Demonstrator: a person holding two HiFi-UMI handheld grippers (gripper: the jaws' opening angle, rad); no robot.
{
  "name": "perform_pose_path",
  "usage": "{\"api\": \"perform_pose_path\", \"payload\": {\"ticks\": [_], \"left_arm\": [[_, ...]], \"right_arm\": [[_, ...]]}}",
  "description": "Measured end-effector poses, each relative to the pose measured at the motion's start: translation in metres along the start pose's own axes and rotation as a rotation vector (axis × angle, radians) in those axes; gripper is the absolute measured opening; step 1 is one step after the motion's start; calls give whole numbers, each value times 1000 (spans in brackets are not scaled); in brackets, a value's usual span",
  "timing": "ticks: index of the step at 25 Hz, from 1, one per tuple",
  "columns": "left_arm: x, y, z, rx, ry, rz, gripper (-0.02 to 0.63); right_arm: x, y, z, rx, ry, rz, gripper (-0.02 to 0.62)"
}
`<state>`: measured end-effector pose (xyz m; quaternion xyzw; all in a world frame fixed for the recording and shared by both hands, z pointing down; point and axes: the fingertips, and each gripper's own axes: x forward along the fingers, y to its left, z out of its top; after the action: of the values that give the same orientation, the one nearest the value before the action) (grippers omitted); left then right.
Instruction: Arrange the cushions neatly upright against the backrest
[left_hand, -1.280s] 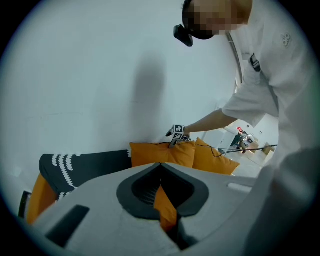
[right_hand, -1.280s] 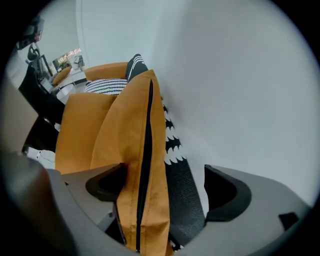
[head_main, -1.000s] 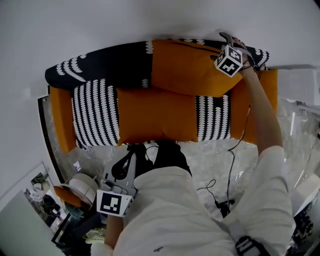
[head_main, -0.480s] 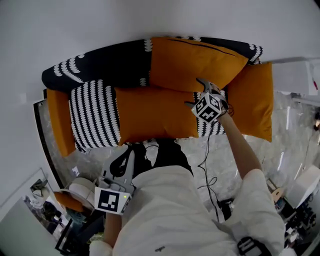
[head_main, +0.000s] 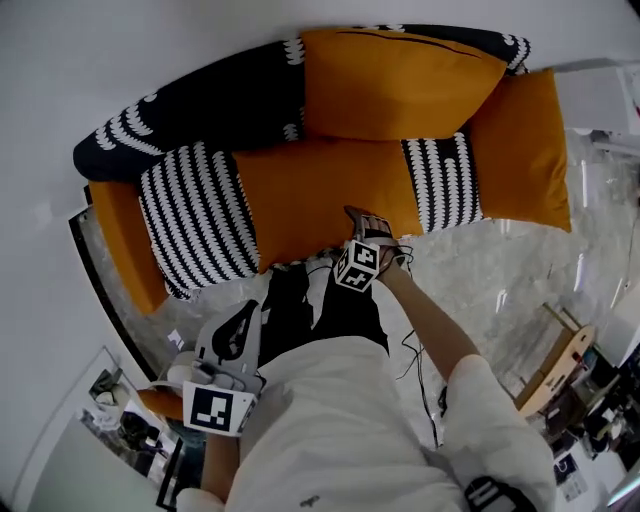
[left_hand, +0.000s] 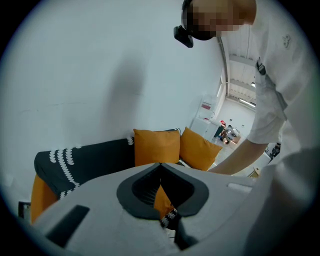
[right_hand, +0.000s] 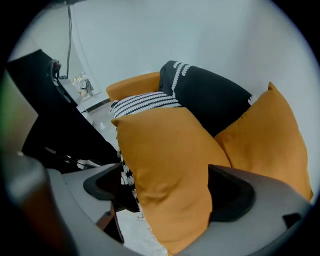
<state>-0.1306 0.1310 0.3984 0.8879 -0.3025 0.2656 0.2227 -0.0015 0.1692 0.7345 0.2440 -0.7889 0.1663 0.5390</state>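
Right claw (right_hand: 170, 200), jaws just opening, orange cushion (right_hand: 165, 150) between them, shown only in right gripper view, left claw (left_hand: 160, 167) closed.

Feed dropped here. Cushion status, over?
Left gripper shut, empty. Right gripper jaws just opening, flat cushion between them, not clamped. Second cushion upright against backrest. Nothing blocking.

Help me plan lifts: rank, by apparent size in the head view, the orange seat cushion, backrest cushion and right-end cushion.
1 and 2, too alike to rank: seat cushion, backrest cushion.
3: right-end cushion, which looks narrower, though the wide-angle view may squeeze it.
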Motion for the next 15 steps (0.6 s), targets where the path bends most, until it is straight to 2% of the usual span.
{"api": "perform_pose_path", "payload": {"ticks": [3, 9, 15], "left_arm": [[-13, 8, -11, 12, -7, 0, 11], [-33, 22, -41, 16, 61, -7, 12], [-50, 32, -66, 23, 106, -4, 11]], "right_arm": [[30, 20, -11, -64, 69, -41, 479], [89, 38, -42, -260, 228, -86, 480], [124, 29, -48, -348, 272, -228, 479]]}}
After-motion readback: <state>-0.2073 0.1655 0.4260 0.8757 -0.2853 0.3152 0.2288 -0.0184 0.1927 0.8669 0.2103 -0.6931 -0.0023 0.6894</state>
